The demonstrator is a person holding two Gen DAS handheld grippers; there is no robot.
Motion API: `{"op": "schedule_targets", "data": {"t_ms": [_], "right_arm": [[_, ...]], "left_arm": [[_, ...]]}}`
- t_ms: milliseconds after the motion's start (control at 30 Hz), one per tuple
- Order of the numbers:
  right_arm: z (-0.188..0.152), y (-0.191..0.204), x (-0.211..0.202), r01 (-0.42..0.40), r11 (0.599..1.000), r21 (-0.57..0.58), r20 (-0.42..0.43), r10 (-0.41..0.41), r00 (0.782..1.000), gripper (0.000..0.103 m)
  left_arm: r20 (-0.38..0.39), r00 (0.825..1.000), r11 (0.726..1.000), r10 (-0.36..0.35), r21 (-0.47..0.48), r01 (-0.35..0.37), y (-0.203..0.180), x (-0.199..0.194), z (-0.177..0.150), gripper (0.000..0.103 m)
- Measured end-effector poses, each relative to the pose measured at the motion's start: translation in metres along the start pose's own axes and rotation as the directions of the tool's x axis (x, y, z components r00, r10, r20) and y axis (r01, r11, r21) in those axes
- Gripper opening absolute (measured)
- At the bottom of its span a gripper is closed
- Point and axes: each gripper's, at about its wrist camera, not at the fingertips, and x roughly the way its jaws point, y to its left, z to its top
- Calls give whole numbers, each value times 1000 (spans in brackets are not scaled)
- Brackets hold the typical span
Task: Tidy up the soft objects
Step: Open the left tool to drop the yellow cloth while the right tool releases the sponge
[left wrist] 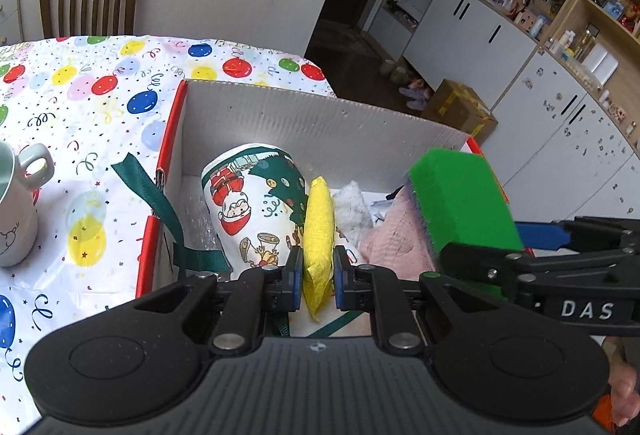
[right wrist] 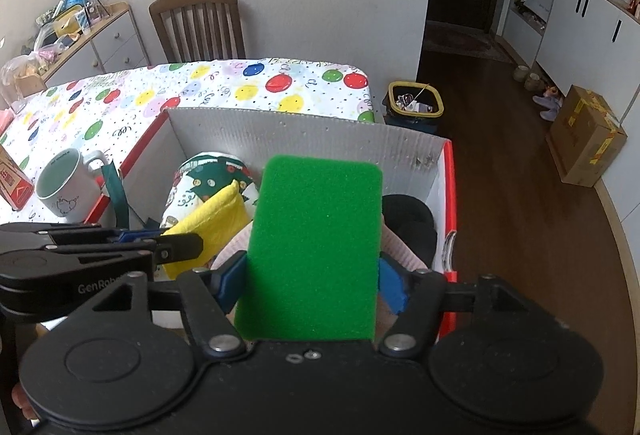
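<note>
Yellow cloth [left wrist: 318, 235], folded into a narrow upright wad, sits pinched between the blue pads of your left gripper [left wrist: 316, 275] at the lower centre of the left wrist view, over the open red-edged white box [left wrist: 312, 123]. Your right gripper [right wrist: 310, 281] carries the green sponge [right wrist: 316, 255] flat between its 2 widely spread fingers; the left pad touches the sponge's edge, while whether the right pad still presses it cannot be told. Inside the box stand a Christmas-print roll [left wrist: 256, 203] left of the cloth, a white fluffy item [left wrist: 352, 207] behind it and a pink soft item [left wrist: 396, 239] under the sponge. A white mug [right wrist: 70, 183] rests on the balloon-print tablecloth [right wrist: 224, 83], at the left.
</note>
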Motion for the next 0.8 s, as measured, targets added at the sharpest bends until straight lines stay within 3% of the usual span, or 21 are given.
{"op": "schedule_targets", "data": {"t_ms": [567,800], "right_arm": [[1,-3,-24,-29,999,-27,40,30,999,85],[0,-2,-29,-40,998,-55,49,42,998,93]], "left_arm": [[33,999,1000,20,22,-21,-3,-26,0,15],[63,998,999,21,43,-24,-8,-42,-5,31]]}}
